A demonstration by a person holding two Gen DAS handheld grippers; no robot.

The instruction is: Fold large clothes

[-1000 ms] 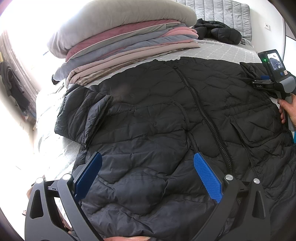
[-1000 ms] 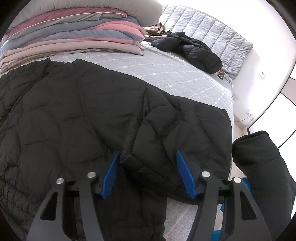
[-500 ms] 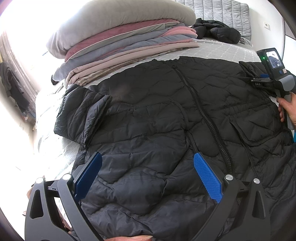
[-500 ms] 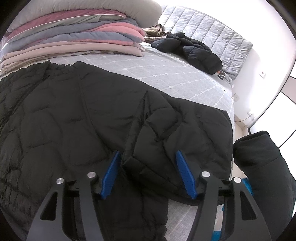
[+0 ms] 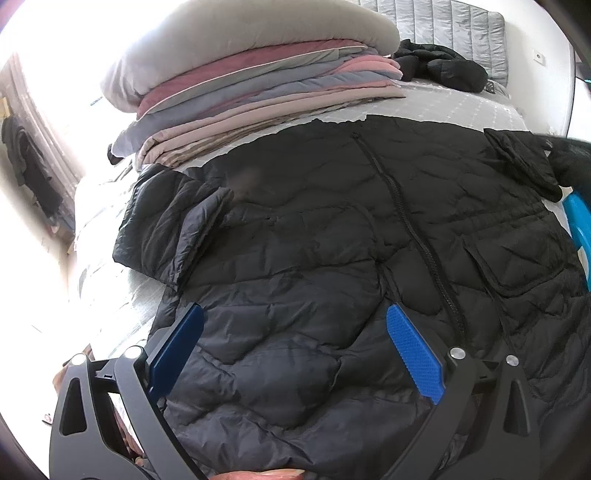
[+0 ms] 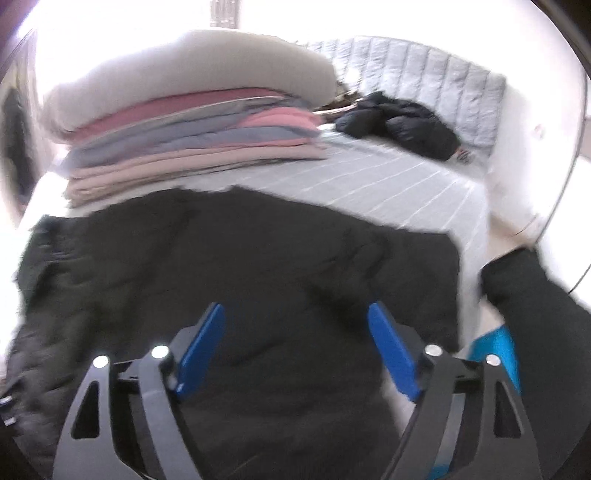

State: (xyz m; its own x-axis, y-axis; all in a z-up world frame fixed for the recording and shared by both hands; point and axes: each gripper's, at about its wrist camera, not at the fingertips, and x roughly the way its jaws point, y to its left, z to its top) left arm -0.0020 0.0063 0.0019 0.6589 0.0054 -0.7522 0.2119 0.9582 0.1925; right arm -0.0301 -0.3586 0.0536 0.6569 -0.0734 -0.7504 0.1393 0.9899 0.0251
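A large black quilted jacket (image 5: 332,258) lies spread face up on the bed, zipper (image 5: 413,229) running down its middle. Its left sleeve (image 5: 166,225) is folded in at the left edge. My left gripper (image 5: 291,343) is open and empty, low over the jacket's near part. In the blurred right wrist view the jacket (image 6: 240,266) fills the lower half. My right gripper (image 6: 295,343) is open and empty above it, apart from the cloth.
A stack of folded blankets (image 5: 258,92) topped by a grey pillow (image 5: 240,48) sits just behind the jacket. Another black jacket (image 5: 443,68) lies crumpled by the grey headboard (image 5: 443,26). A blue object (image 5: 580,225) and a dark-sleeved arm (image 6: 535,314) are at the right.
My right gripper has pulled back and swung left away from the right sleeve; its view is now blurred. It has left the left wrist view. The left gripper has barely moved.
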